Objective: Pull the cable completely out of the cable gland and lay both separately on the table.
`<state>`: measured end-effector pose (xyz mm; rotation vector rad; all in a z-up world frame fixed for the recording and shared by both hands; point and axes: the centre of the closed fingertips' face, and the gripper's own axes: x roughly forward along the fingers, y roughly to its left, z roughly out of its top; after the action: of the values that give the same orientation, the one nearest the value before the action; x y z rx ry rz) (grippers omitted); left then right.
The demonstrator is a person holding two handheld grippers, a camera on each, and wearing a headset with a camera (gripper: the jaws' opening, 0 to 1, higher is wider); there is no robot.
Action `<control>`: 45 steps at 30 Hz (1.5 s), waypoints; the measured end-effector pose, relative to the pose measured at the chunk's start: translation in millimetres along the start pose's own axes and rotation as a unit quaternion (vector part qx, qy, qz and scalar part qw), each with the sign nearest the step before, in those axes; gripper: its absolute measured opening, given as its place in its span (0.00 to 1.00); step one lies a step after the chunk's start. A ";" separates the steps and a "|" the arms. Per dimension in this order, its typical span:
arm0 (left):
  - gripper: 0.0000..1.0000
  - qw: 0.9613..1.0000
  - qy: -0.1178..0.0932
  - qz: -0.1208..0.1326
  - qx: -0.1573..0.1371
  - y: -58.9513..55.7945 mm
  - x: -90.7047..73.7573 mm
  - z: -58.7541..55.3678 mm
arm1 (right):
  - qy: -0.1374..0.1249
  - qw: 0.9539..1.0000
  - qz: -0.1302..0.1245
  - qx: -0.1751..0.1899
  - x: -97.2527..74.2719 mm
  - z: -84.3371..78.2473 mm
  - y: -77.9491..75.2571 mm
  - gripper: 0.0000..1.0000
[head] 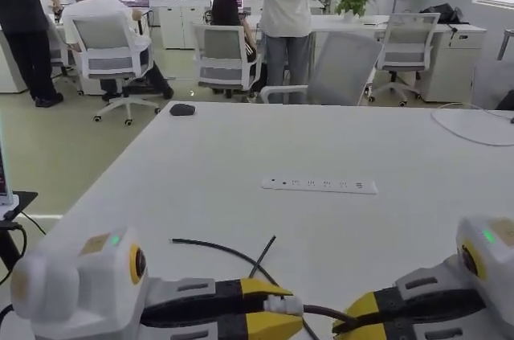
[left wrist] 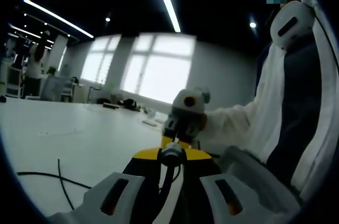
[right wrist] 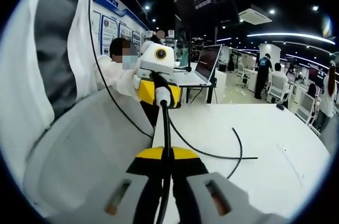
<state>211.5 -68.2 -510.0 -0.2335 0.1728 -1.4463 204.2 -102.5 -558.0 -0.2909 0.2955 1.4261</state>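
Cable gland [head: 283,305] clamped in left gripper [head: 273,311] jaws; cable [right wrist: 167,128] pinched in right gripper [head: 353,322] jaws.

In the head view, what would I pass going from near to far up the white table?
cable gland held in the left gripper → black cable → white power strip → dark mouse → grey chair

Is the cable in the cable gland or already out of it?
In. The cable runs straight into the cable gland, which the left gripper holds.
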 end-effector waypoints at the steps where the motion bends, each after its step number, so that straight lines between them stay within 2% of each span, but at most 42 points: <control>1: 0.16 1.000 0.000 0.000 0.000 0.2 0.0 -0.2 | 0.000 1.000 -0.002 0.001 -1.0 -1.5 -0.4 0.02; 5: 0.16 1.000 0.001 0.002 0.000 0.9 -0.3 -0.5 | 0.001 1.000 -0.008 0.010 -4.7 -8.8 -2.4 0.02; 11: 0.16 1.000 -0.003 0.002 -0.002 0.5 -0.8 0.9 | 0.019 0.999 -0.017 0.021 -10.9 -26.0 -4.3 0.02; 15: 0.16 1.000 -0.008 0.003 -0.004 1.6 -1.8 2.9 | 0.021 0.999 -0.021 0.028 -14.4 -29.1 -3.6 0.02; 30: 0.16 1.000 0.000 0.001 0.000 0.6 0.1 -0.4 | 0.026 0.999 -0.023 0.036 -15.0 -32.3 -5.6 0.02; 35: 0.16 1.000 0.000 0.001 0.000 0.5 -0.1 -0.2 | 0.011 0.999 -0.018 0.044 -15.9 -23.7 -4.2 0.04; 42: 0.16 1.000 0.005 -0.001 0.001 -1.2 1.0 -2.2 | 0.002 0.999 -0.017 0.034 -9.7 -9.1 -4.3 0.16; 45: 0.16 1.000 0.004 -0.002 0.001 -1.7 1.2 -2.0 | -0.018 0.999 -0.014 0.031 -6.3 6.5 -4.4 0.20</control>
<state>209.6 -69.6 -511.4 -0.2261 0.1785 -1.4509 207.9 -106.4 -549.5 -0.2188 0.3046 1.3912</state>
